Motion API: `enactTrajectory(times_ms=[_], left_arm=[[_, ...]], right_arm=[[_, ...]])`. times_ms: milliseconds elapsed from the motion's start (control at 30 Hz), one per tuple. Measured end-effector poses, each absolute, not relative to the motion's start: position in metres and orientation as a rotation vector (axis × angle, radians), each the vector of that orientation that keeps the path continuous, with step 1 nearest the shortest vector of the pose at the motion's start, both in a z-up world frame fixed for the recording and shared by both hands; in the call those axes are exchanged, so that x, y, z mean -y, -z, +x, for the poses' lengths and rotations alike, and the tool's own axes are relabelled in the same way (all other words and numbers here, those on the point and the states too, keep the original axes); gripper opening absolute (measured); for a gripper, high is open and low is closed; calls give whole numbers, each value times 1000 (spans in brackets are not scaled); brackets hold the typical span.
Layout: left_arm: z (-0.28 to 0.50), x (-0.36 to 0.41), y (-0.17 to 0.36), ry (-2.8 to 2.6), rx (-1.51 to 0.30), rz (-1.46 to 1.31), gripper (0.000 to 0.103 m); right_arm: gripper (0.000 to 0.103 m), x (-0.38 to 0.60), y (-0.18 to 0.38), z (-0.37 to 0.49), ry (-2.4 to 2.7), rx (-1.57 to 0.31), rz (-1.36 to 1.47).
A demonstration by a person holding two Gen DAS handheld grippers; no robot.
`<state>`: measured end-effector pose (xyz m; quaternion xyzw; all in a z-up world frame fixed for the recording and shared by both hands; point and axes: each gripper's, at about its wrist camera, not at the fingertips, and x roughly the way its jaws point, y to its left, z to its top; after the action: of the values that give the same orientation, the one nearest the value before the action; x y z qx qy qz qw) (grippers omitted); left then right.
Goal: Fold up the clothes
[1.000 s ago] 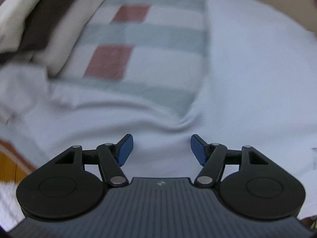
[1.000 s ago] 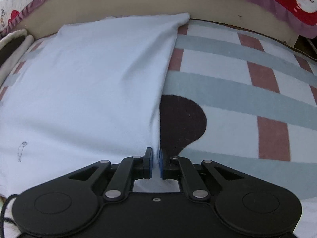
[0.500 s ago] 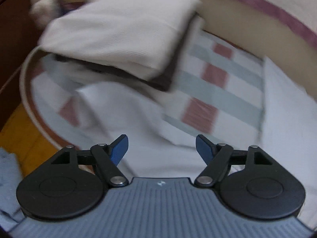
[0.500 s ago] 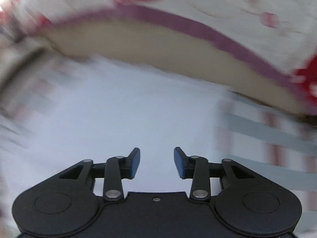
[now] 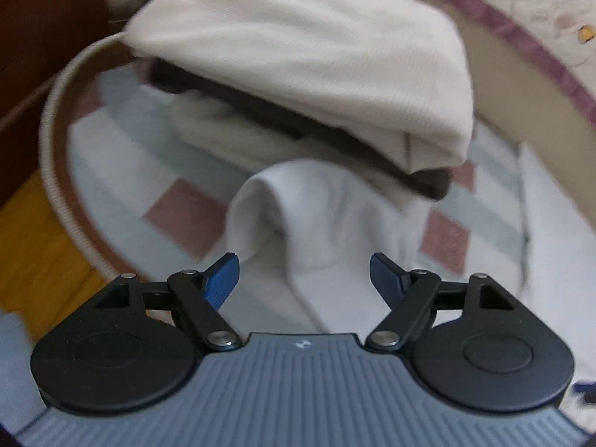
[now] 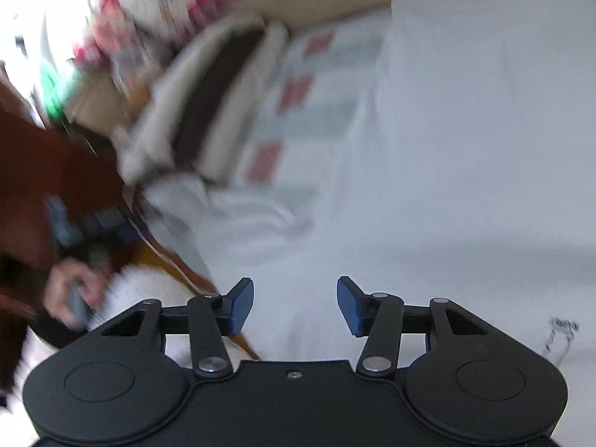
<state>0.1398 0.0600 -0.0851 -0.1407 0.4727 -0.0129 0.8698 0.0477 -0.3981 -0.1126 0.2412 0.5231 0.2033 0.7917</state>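
A pale white shirt [image 6: 465, 156] lies spread flat on a striped blanket. Its sleeve [image 5: 316, 223] bunches up in a ridge just ahead of my left gripper [image 5: 303, 277], which is open and empty. The same sleeve shows in the right wrist view [image 6: 238, 212]. My right gripper [image 6: 295, 307] is open and empty, over the shirt's near left part.
A stack of folded cream and dark brown clothes [image 5: 316, 67] lies beyond the sleeve; it also shows in the right wrist view [image 6: 208, 108]. The striped blanket [image 5: 186, 212] has a corded edge at the left, with wooden floor [image 5: 41, 253] beyond. A patterned quilt [image 5: 551, 3] lies behind.
My right gripper let go of the shirt's edge, opened and swung left across the shirt. My left gripper stayed open and turned left toward the sleeve and the folded stack.
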Motion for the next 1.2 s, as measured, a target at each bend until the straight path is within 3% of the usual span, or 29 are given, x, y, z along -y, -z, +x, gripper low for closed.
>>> enactTrajectory(times_ms=[167, 367, 400, 433, 467, 733, 1033, 1200], left_arm=[[165, -55, 99, 82, -992, -270, 77], [182, -50, 119, 103, -994, -261, 73], [182, -48, 122, 126, -995, -250, 56], [182, -44, 124, 167, -993, -224, 14], [180, -39, 123, 186, -977, -197, 3], [140, -42, 69, -13, -718, -101, 3], [126, -16, 32, 117, -636, -89, 2], [104, 48, 12, 296, -567, 55, 3]], right_arm=[[55, 382, 127, 14, -396, -1202, 247], [55, 355, 123, -11, -482, -1149, 66], [55, 350, 123, -12, -502, -1141, 44], [55, 344, 123, -14, -520, -1130, 21], [55, 339, 124, -14, -532, -1124, 11], [57, 332, 160, 0, -486, -1166, 278], [58, 347, 179, 6, -575, -1252, 589], [58, 382, 145, -3, -485, -1113, 671]])
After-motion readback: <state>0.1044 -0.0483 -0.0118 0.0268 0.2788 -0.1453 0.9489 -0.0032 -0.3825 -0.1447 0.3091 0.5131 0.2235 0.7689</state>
